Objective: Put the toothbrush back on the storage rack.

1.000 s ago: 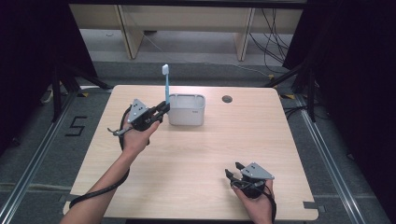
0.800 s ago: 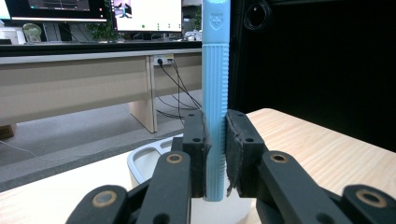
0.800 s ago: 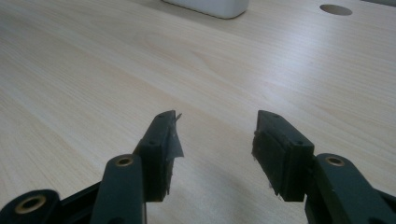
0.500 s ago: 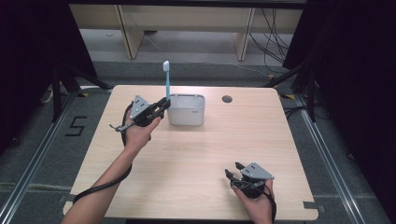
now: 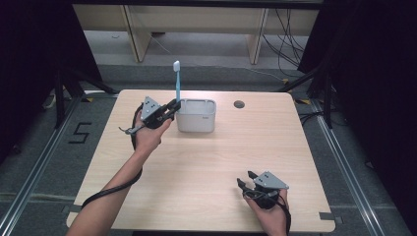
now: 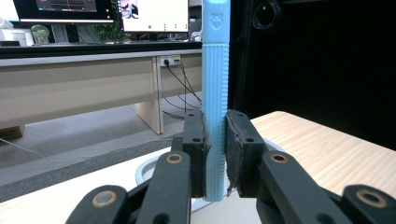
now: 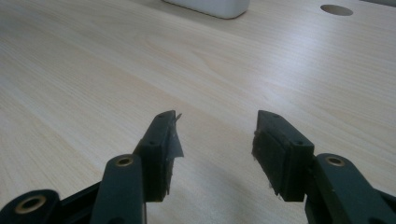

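A light blue toothbrush [image 5: 177, 83] stands upright with its white head on top, at the left rim of a white square cup [image 5: 196, 116] on the far side of the table. My left gripper [image 5: 173, 106] is shut on the toothbrush's handle [image 6: 216, 116], which rises between the two black pads [image 6: 198, 149] in the left gripper view. The cup's rim [image 6: 149, 168] shows just below and behind the jaws. My right gripper [image 5: 245, 178] rests low at the table's near right, open, with nothing between its fingers [image 7: 163, 149].
The light wooden table [image 5: 206, 162] has a round cable hole [image 5: 239, 104] to the right of the cup. The cup's base [image 7: 210, 7] and the hole [image 7: 336, 9] lie far ahead in the right gripper view. Desks and cables stand beyond the far edge.
My left gripper has carried the upright toothbrush a little to the right, up to the cup's left rim. The right gripper has not moved.
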The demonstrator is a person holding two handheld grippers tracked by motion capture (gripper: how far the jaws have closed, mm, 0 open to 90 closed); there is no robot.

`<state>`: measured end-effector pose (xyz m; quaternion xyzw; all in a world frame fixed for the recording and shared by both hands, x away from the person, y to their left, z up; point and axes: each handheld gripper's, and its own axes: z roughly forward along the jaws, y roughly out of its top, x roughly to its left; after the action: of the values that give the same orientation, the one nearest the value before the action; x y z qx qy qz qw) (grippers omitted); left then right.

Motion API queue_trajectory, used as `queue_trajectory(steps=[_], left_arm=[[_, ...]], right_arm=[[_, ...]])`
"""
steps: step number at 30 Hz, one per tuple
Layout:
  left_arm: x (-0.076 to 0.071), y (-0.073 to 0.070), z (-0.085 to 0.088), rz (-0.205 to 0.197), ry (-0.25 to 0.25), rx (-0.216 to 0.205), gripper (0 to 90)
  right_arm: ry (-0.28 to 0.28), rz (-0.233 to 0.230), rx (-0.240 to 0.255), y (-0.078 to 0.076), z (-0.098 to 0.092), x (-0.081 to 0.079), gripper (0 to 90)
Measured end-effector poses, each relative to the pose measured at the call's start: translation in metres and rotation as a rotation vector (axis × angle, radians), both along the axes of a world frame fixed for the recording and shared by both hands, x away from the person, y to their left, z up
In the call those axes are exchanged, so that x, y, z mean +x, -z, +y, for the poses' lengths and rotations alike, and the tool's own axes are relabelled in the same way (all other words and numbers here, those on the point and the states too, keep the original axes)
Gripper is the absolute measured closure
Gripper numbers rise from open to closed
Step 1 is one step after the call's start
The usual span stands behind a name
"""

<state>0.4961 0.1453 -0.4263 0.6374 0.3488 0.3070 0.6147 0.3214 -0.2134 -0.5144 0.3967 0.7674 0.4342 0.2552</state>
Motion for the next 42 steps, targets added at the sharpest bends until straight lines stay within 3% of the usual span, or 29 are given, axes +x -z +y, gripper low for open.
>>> queue_trajectory(steps=[2, 3, 4, 8, 10, 13, 14, 17, 19, 23, 26, 42], left_arm=[[0.002, 0.001, -0.001, 0.001, 0.0, -0.005, 78.4], [0.004, 0.002, -0.002, 0.001, -0.001, 0.001, 78.4], [0.005, 0.003, -0.003, 0.003, -0.004, -0.008, 78.4], [0.012, 0.008, -0.004, 0.007, -0.007, 0.006, 78.4], [0.014, 0.009, -0.004, 0.006, -0.011, 0.006, 78.4], [0.017, 0.011, -0.004, 0.01, -0.016, 0.007, 78.4], [0.018, 0.011, -0.005, 0.01, -0.018, 0.008, 78.4], [0.02, 0.014, -0.005, 0.013, -0.017, 0.01, 78.4], [0.022, 0.015, -0.005, 0.015, -0.02, 0.012, 78.4], [0.025, 0.018, -0.006, 0.02, -0.023, 0.015, 78.4], [0.026, 0.02, -0.005, 0.022, -0.027, 0.016, 78.4], [0.031, 0.024, -0.005, 0.032, -0.038, 0.022, 78.4]], right_arm=[[-0.001, 0.0, -0.002, 0.0, 0.0, 0.0, 49.5], [0.009, 0.039, 0.025, 0.0, 0.002, -0.002, 49.5], [0.012, 0.04, 0.032, 0.0, 0.003, -0.002, 49.5], [0.0, 0.002, 0.002, 0.0, 0.0, 0.0, 49.5], [-0.002, 0.016, 0.018, 0.0, 0.001, 0.0, 49.5], [-0.001, 0.002, 0.001, 0.0, 0.0, 0.0, 49.5], [0.007, 0.025, 0.022, 0.0, 0.002, -0.001, 49.5], [0.007, 0.031, 0.025, 0.0, 0.002, -0.002, 49.5], [-0.002, 0.001, 0.0, 0.0, 0.0, 0.0, 49.5], [-0.002, 0.016, 0.019, 0.0, 0.001, 0.0, 49.5], [-0.002, 0.002, 0.001, 0.0, 0.0, 0.0, 49.5], [-0.003, 0.001, 0.001, 0.0, 0.0, 0.0, 49.5]])
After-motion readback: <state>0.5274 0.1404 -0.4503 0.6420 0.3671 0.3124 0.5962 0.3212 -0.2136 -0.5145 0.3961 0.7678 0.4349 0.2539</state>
